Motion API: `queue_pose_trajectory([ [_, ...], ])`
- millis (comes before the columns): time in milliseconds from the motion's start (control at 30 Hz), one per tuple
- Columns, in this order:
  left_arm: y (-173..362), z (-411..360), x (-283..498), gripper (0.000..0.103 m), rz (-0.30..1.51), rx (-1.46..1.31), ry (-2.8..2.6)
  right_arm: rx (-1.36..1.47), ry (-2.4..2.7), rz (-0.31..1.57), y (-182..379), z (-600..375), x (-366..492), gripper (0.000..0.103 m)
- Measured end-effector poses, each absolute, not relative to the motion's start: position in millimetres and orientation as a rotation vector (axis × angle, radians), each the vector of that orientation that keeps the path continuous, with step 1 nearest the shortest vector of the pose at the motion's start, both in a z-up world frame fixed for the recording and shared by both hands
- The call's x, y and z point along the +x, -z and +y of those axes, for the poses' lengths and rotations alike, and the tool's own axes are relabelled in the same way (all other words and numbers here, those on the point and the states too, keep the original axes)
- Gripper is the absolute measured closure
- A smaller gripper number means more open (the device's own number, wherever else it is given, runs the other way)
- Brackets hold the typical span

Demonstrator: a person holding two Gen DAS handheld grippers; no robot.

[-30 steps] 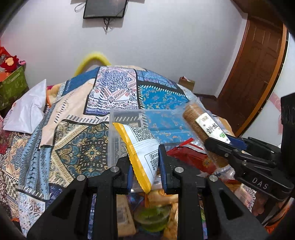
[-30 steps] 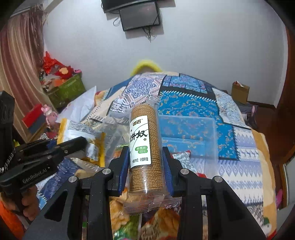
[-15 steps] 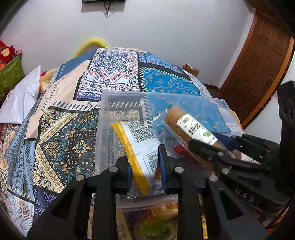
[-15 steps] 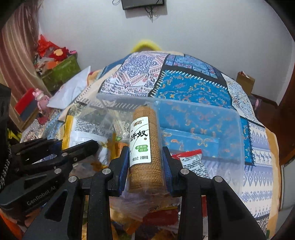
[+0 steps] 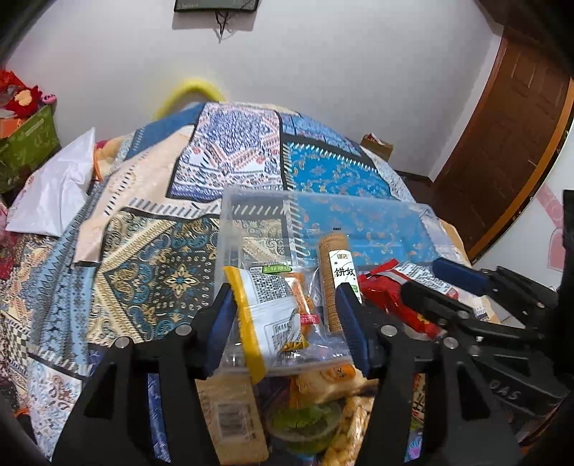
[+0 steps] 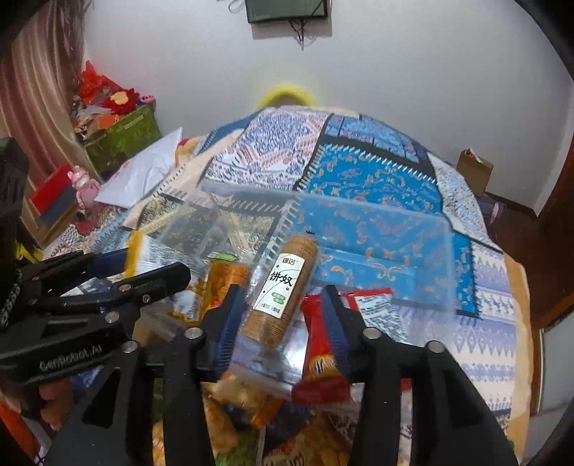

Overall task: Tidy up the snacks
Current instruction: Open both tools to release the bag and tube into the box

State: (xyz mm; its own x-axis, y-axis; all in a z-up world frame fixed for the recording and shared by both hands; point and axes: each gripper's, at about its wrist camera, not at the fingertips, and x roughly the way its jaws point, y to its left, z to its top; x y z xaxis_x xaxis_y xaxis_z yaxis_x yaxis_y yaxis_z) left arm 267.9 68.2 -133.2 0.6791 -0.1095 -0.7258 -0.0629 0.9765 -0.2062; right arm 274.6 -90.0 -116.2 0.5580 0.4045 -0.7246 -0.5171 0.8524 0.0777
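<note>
Patchwork cloth, blue, cream and gold, covers the bed [image 5: 150, 251] in my left wrist view; on it stands a clear plastic bin [image 5: 229, 229], a white pillow [image 5: 53, 197] lies at the left edge, and a white wall and a brown wooden door [image 5: 502, 143] stand behind. My left gripper [image 5: 283, 322] has its jaws spread wide, gripping nothing; between them lies the yellow-edged snack bag [image 5: 265, 315], in the bin's near left corner. Beside it lies the biscuit roll [image 5: 335, 276], then a red packet [image 5: 391, 297], with loose snacks [image 5: 308, 423] on the cloth below. Right wrist view: same bed [image 6: 484, 322], same bin [image 6: 423, 229], a green box [image 6: 122, 139] of red items by the curtain [image 6: 32, 89], a cardboard box [image 6: 475, 168] on the floor, a dark screen [image 6: 287, 9] on the wall. My right gripper [image 6: 283, 322] is likewise wide open and empty, the biscuit roll [image 6: 283, 286] lying tilted in the bin between its fingers, the red packet [image 6: 319, 351] against the right finger.
</note>
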Motion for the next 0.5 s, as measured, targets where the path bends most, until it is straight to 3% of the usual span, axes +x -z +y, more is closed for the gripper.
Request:
queue_pose_trajectory([
  [267,111,62,230,0.045,0.819,-0.202,0.042,-0.139,-0.508,0.723,87,-122,237,0.045],
  [500,119,49,190,0.042,0.863,-0.189,0.044,-0.12,-0.472,0.712,87,-153,203,0.045],
])
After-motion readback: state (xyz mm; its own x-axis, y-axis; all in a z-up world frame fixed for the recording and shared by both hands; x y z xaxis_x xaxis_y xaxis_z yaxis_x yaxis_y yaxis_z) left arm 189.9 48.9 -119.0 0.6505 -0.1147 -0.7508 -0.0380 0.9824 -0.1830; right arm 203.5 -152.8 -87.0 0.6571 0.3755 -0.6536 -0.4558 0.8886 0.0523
